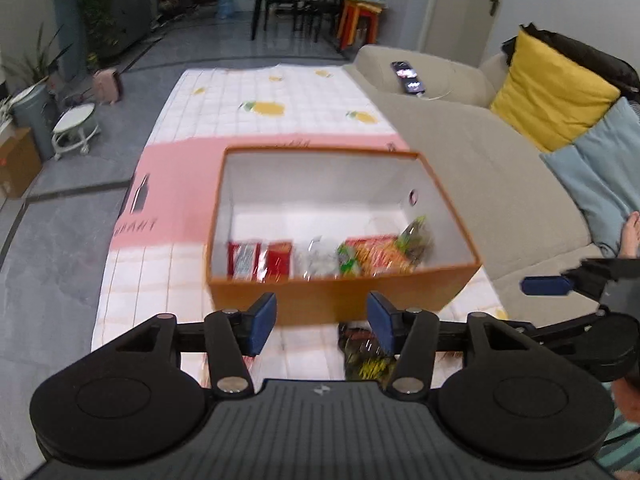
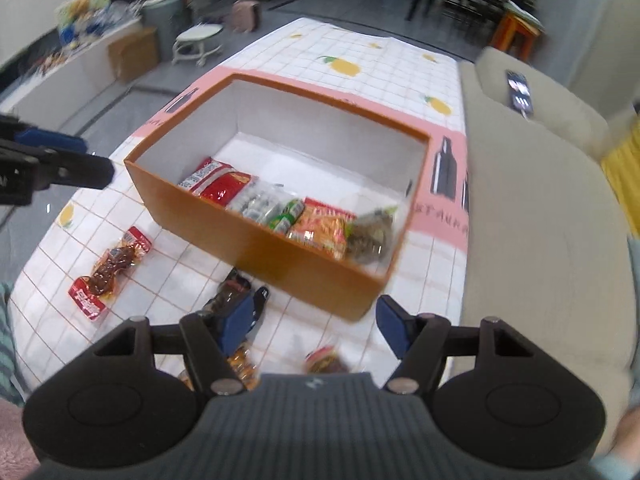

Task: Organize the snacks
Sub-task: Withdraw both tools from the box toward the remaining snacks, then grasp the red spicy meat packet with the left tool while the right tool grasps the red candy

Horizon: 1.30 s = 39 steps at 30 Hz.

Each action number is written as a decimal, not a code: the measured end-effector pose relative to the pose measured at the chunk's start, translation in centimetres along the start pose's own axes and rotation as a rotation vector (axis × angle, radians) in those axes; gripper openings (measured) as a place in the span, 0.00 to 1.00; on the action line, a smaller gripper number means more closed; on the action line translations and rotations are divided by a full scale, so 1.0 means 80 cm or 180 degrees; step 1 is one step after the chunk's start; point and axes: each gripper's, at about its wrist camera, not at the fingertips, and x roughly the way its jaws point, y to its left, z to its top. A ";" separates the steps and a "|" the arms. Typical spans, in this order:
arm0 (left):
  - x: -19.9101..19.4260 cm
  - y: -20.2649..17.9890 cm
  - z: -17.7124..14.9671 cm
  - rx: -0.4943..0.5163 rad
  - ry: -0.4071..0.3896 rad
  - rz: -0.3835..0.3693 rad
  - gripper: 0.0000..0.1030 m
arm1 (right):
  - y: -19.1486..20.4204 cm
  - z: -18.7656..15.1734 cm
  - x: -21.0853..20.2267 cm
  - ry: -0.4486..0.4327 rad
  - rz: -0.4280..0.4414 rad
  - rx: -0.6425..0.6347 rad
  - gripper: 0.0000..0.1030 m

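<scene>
An orange box [image 1: 332,300] [image 2: 256,248] with a white inside stands on the checked tablecloth and holds several snack packets along its near wall, among them a red packet [image 2: 218,182] and a dark green packet [image 2: 370,236]. My left gripper [image 1: 322,320] is open and empty just before the box's near wall. My right gripper [image 2: 314,326] is open and empty above the cloth at the box's near corner. A dark packet [image 2: 236,300] [image 1: 364,354] lies on the cloth below it. A red and brown packet [image 2: 110,272] lies to the left.
A beige sofa [image 2: 532,240] runs along the table's right side, with a phone [image 1: 408,77] on its arm and yellow and blue cushions [image 1: 552,92]. More small packets [image 2: 324,360] lie near the table's front edge. Chairs and a stool stand beyond.
</scene>
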 end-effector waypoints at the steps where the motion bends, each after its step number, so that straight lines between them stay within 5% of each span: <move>1: 0.002 0.002 -0.008 -0.0031 0.0031 0.0066 0.60 | 0.001 -0.011 0.001 -0.0023 -0.0024 0.0072 0.65; 7: 0.036 0.020 -0.045 -0.0159 0.0360 0.0262 0.63 | 0.013 -0.073 0.018 -0.0199 -0.0293 0.0353 0.73; 12: 0.081 0.048 -0.075 -0.0365 0.0603 0.0411 0.63 | 0.019 -0.104 0.043 -0.0180 -0.0256 0.0126 0.73; 18: 0.106 0.073 -0.103 -0.0470 0.0784 0.0516 0.63 | 0.002 -0.113 0.077 0.0030 -0.0185 0.0321 0.73; 30: 0.137 0.096 -0.106 -0.0582 0.0817 0.0587 0.67 | -0.006 -0.103 0.111 -0.0192 -0.0400 -0.0109 0.73; 39: 0.153 0.097 -0.104 -0.0477 0.0848 0.0588 0.67 | 0.001 -0.098 0.138 -0.0146 -0.0371 -0.0261 0.59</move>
